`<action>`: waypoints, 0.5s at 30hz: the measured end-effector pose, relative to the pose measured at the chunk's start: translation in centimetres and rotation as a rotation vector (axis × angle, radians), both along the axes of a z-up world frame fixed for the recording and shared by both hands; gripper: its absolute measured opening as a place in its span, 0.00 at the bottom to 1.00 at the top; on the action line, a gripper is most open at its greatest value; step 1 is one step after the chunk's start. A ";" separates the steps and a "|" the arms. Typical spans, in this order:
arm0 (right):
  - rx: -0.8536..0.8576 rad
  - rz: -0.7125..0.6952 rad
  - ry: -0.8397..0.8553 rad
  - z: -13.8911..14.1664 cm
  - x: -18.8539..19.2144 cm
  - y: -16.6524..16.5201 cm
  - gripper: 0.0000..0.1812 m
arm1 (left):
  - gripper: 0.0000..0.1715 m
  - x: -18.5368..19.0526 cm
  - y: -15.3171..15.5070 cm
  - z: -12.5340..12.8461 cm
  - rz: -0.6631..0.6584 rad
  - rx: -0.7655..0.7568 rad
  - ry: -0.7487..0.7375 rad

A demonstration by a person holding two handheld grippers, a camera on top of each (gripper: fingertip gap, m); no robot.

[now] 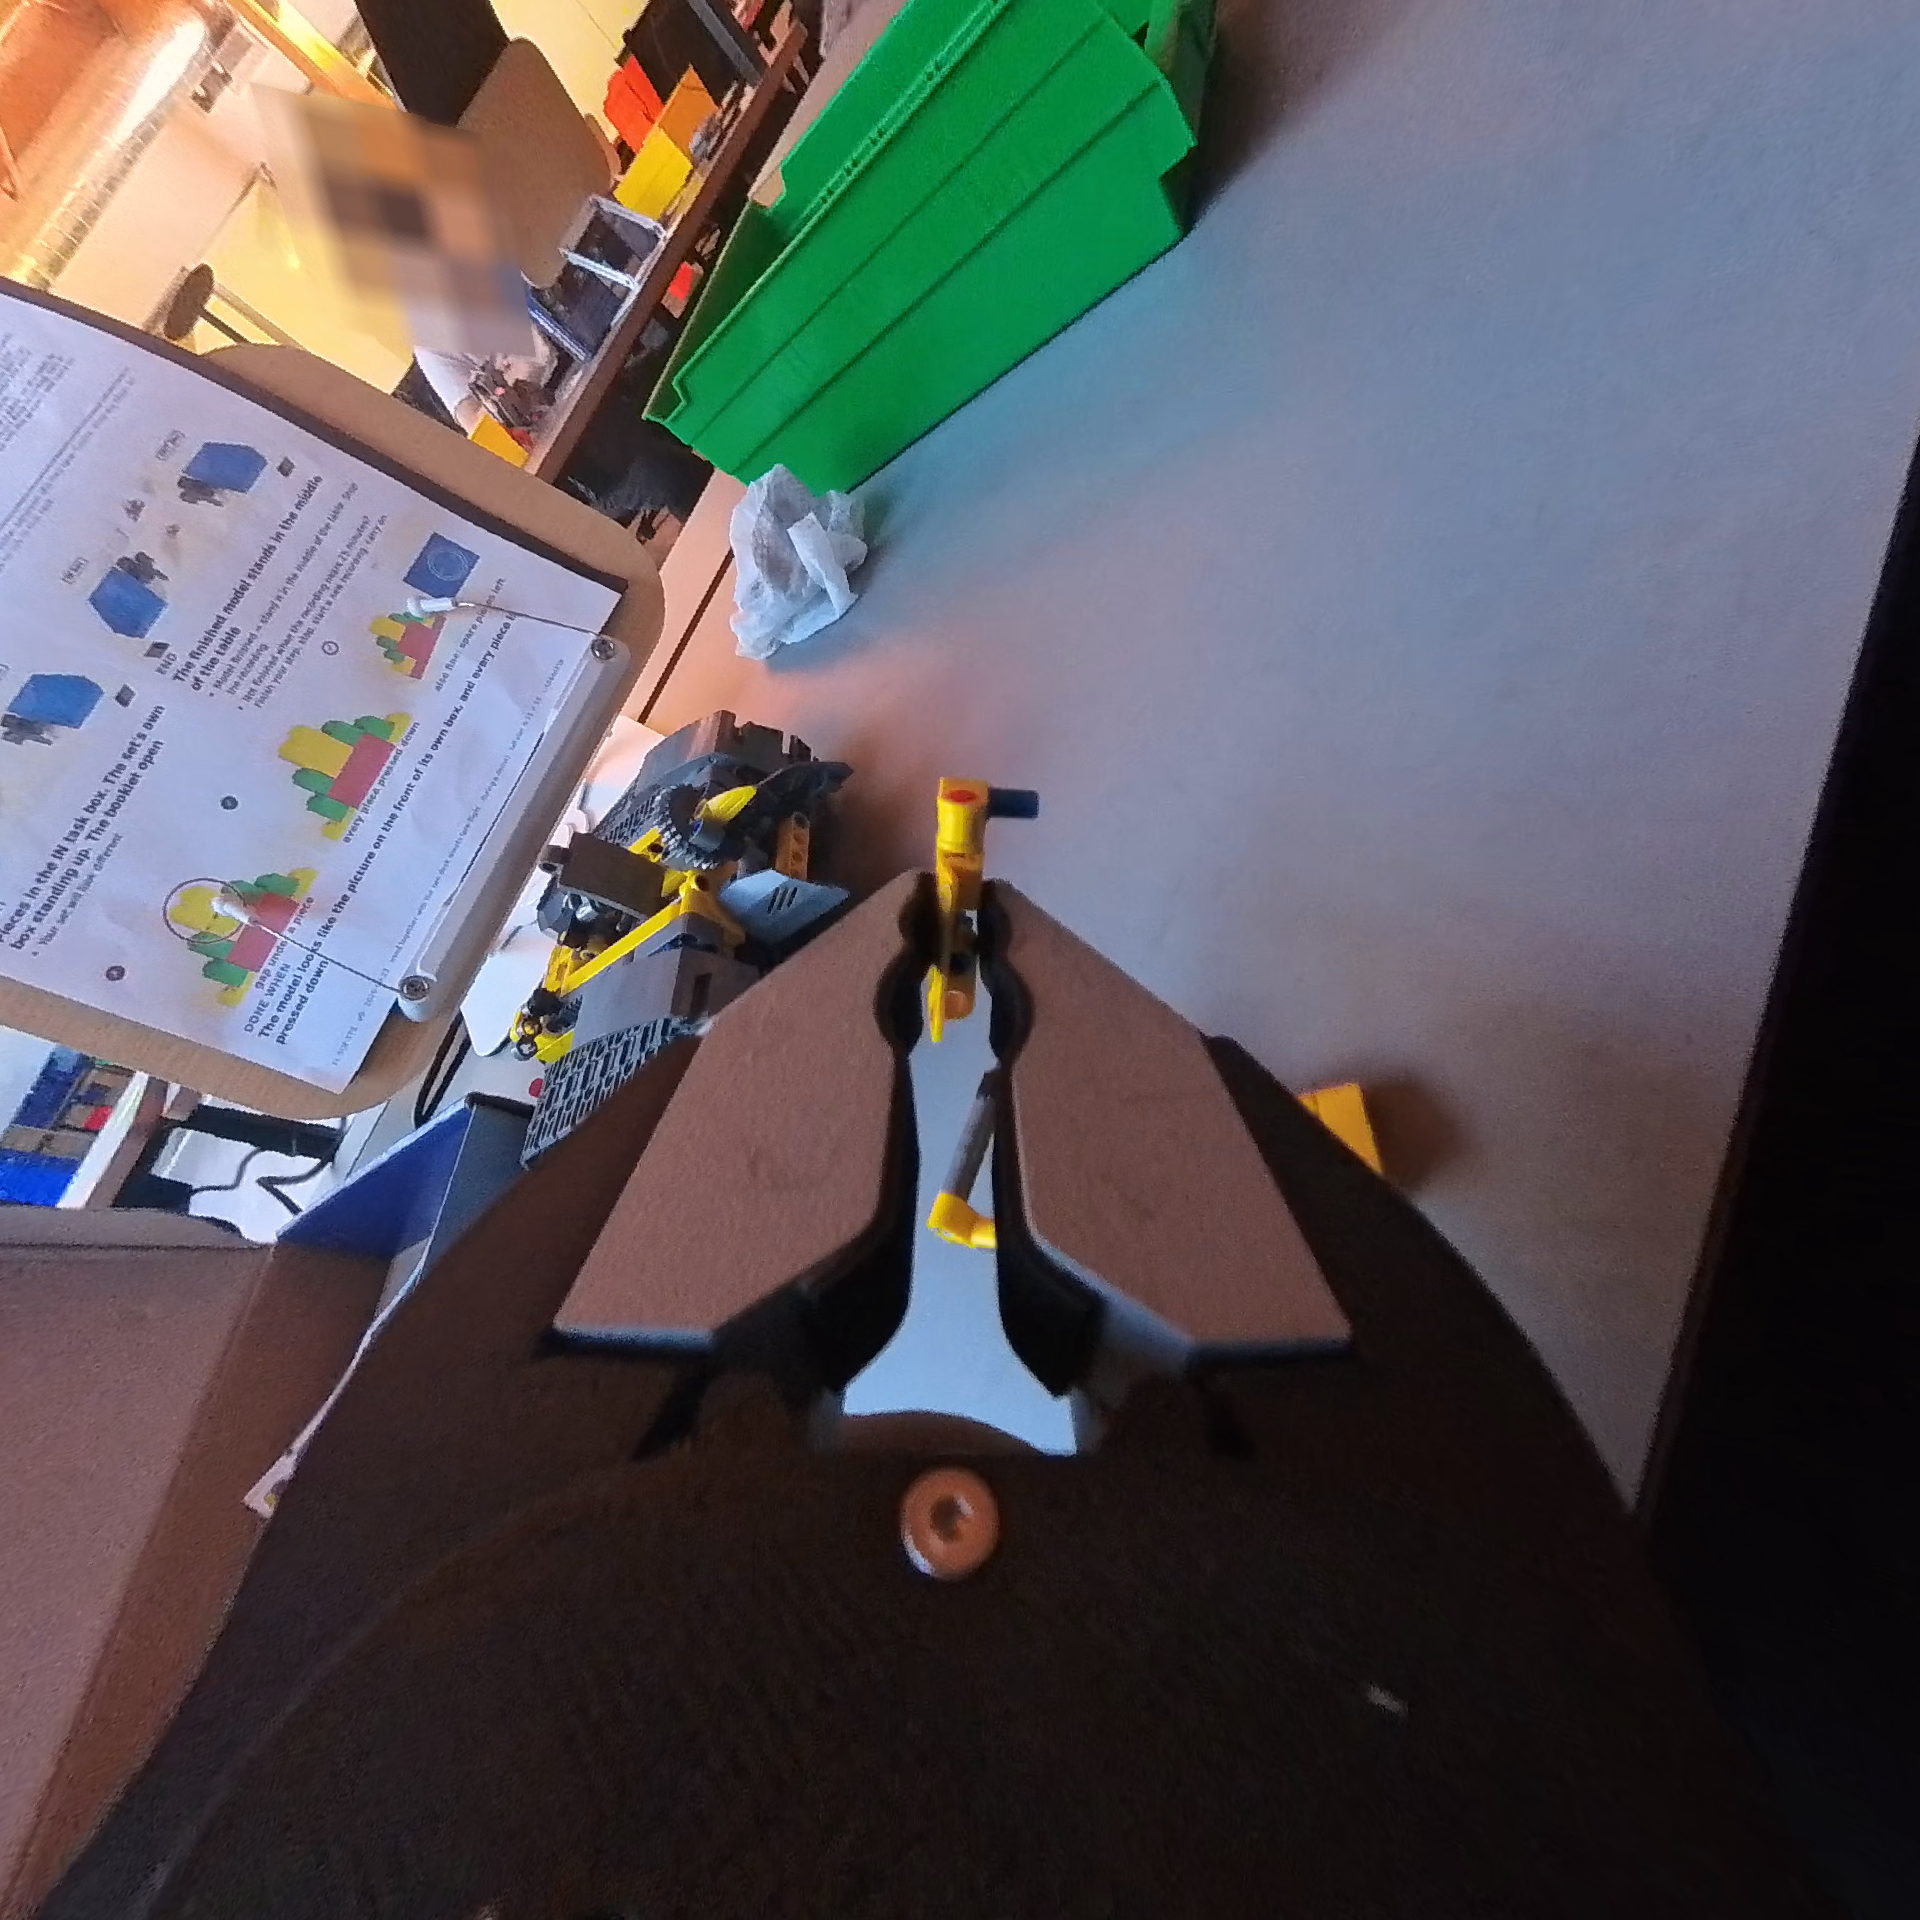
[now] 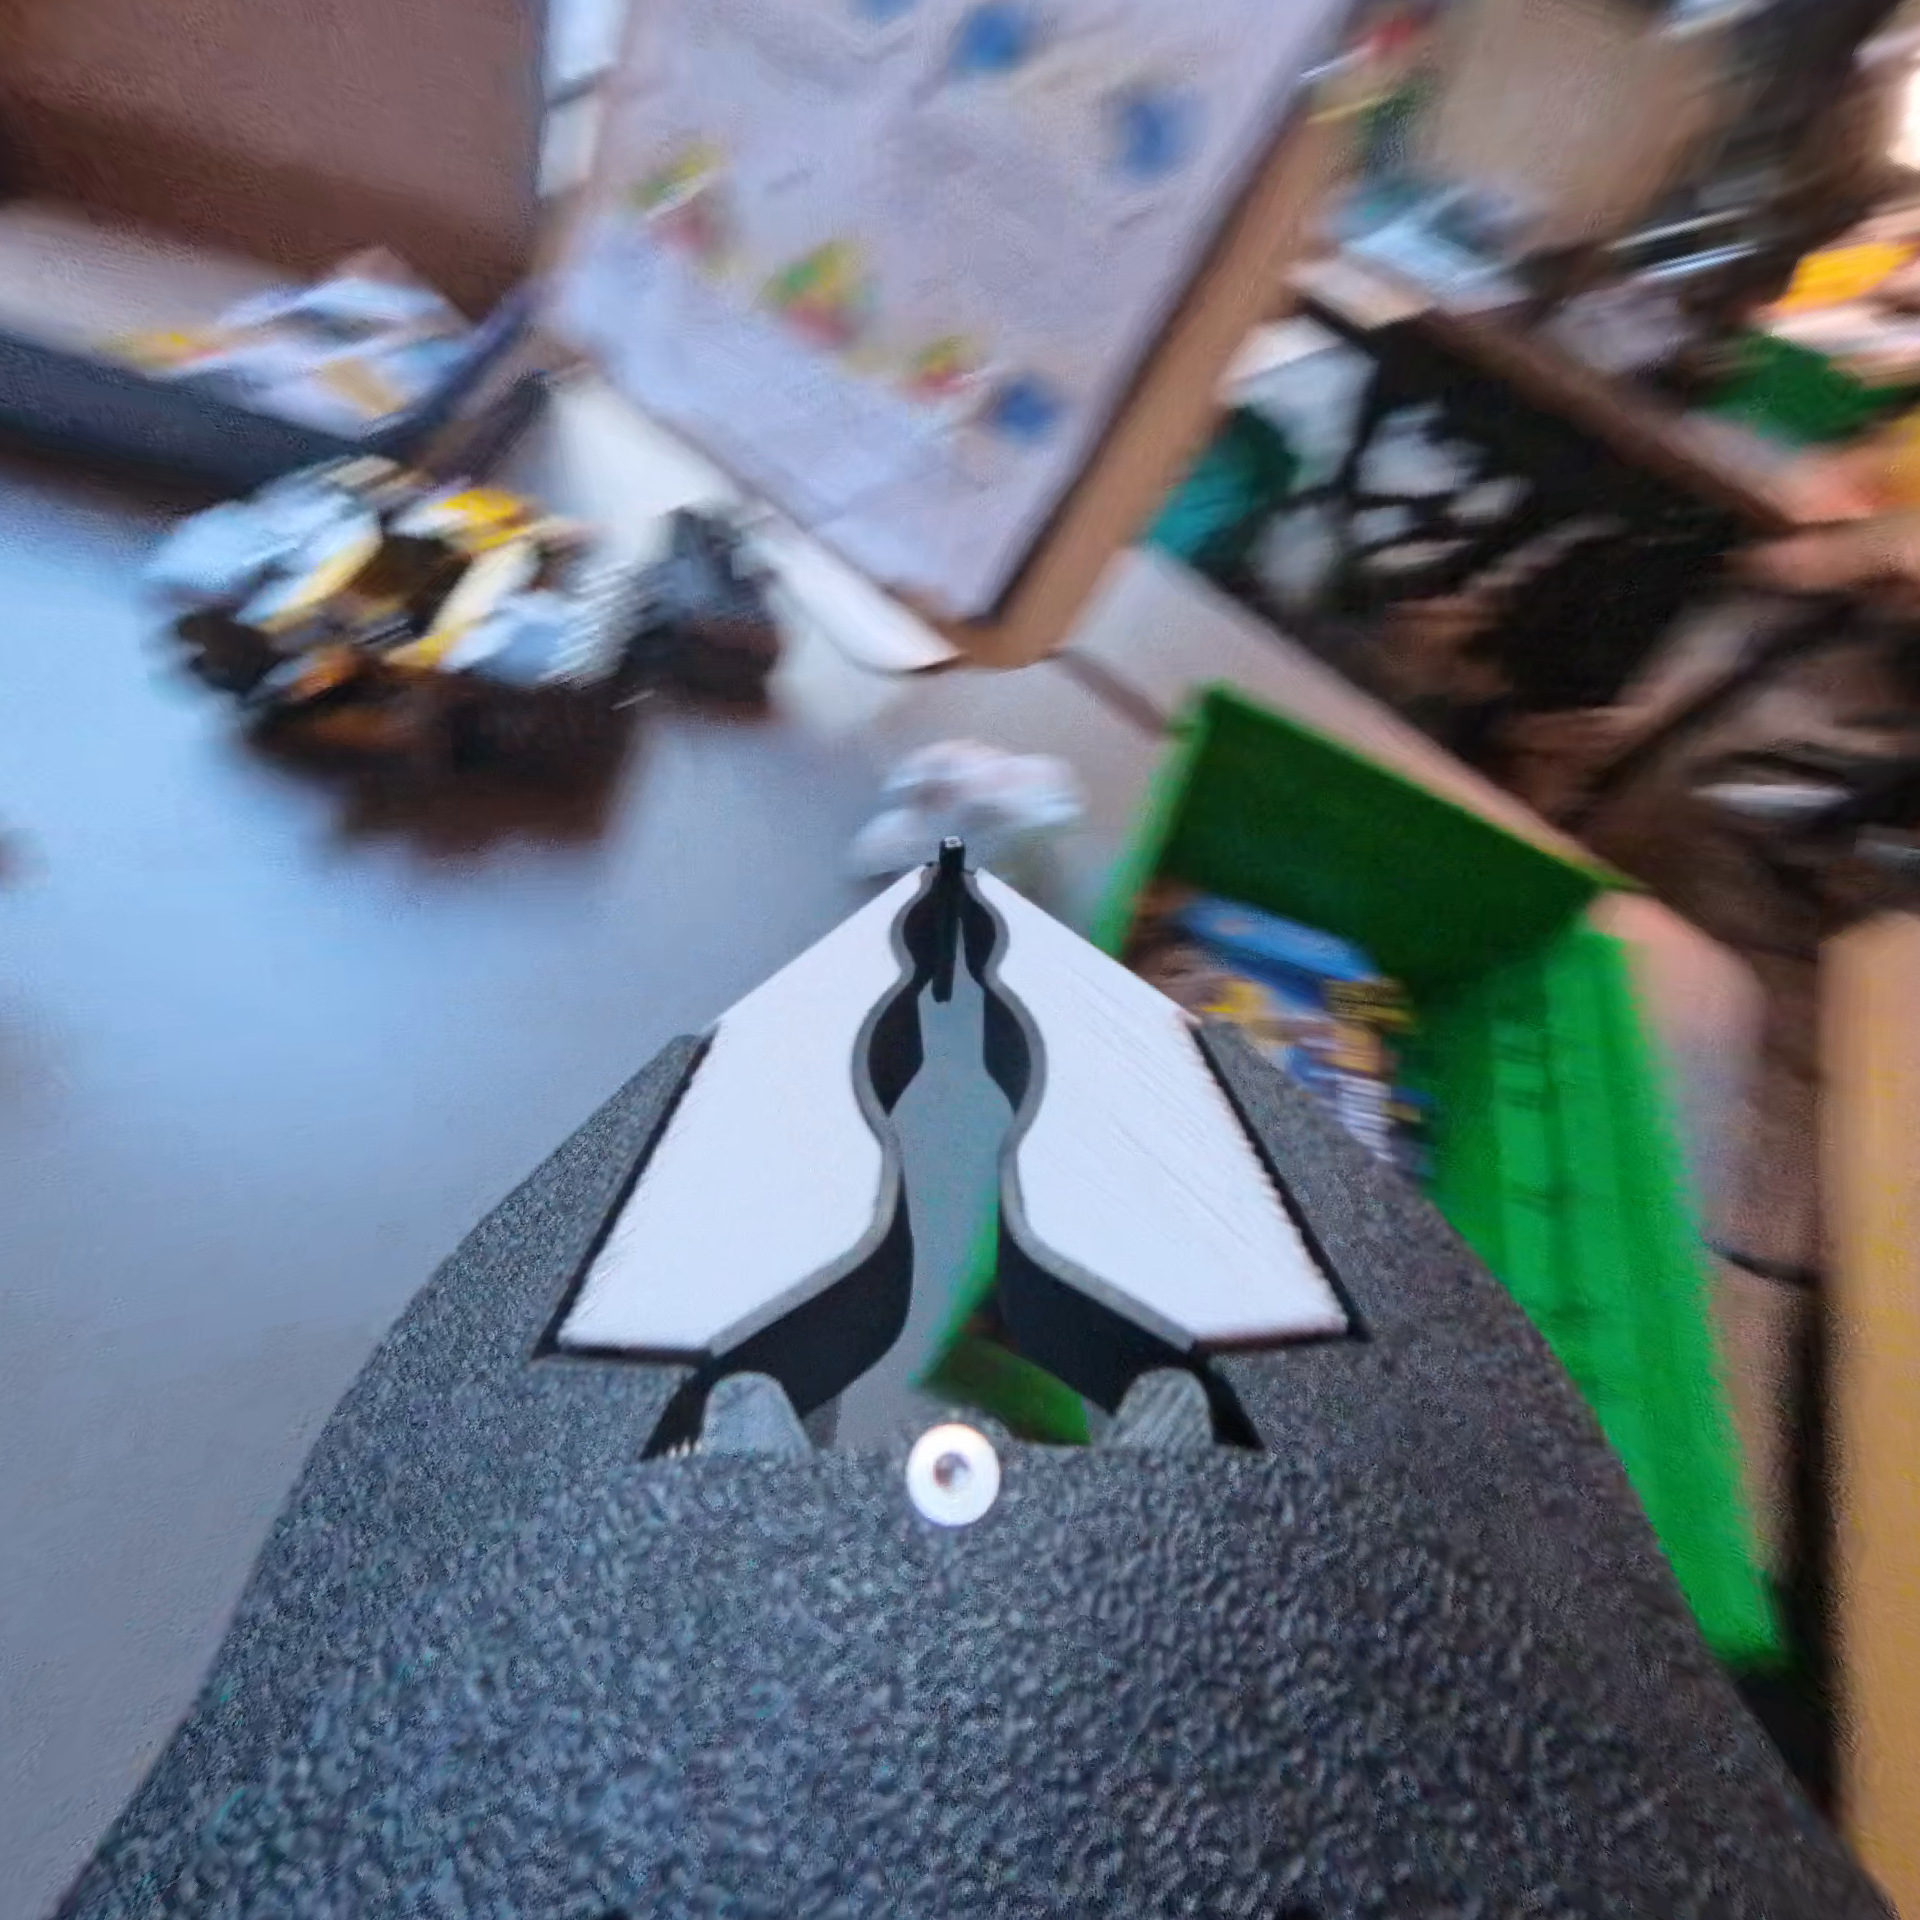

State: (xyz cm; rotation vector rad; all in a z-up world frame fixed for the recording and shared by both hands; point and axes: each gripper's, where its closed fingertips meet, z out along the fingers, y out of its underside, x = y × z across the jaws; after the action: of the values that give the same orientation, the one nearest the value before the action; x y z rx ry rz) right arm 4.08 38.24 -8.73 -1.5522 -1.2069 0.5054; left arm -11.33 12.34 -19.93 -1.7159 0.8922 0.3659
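Closed on a yellow linkage piece [image 1: 958, 894] whose long axis runs toward twelve o'clock, the left gripper [image 1: 954, 883] has the tracked model [image 1: 675, 894] at ten o'clock, while the right gripper [image 2: 948, 883] pinches a thin black pin [image 2: 943, 925] pointing likewise.

A pale grey, matte counter [image 1: 1455, 520] carries everything here. Far ahead of the left fingers [image 1: 1091, 997] stands a stack of bright green plastic trays [image 1: 935, 239], with a crumpled clear plastic bag [image 1: 795, 561] lying just before it. To the left of those fingers, close by, sits a yellow, grey and black brick-built tracked vehicle model [image 1: 675, 904]. Just to their right, half hidden behind them, a small yellow brick [image 1: 1345, 1122] rests on the counter. At the left, a brown cardboard box [image 1: 135, 1455] stands beside the model.
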 end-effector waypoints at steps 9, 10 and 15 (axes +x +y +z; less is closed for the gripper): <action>-0.056 -0.264 -0.174 -4.5 3.9 5.5 0.06 | 0.03 0.3 0.0 0.7 -0.001 0.030 0.008; -0.073 -0.259 -0.162 -4.8 3.6 5.0 0.06 | 0.03 0.3 0.0 0.7 -0.002 0.033 0.003; -0.157 -0.105 -0.030 -4.0 0.0 -0.2 0.08 | 0.03 0.6 -0.1 0.8 -0.018 0.054 -0.013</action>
State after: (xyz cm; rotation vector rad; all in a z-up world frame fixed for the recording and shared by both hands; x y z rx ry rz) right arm 4.10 38.03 -12.76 -1.7520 -1.1231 0.5199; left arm -10.73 12.24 -19.10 -1.6580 0.8810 0.3632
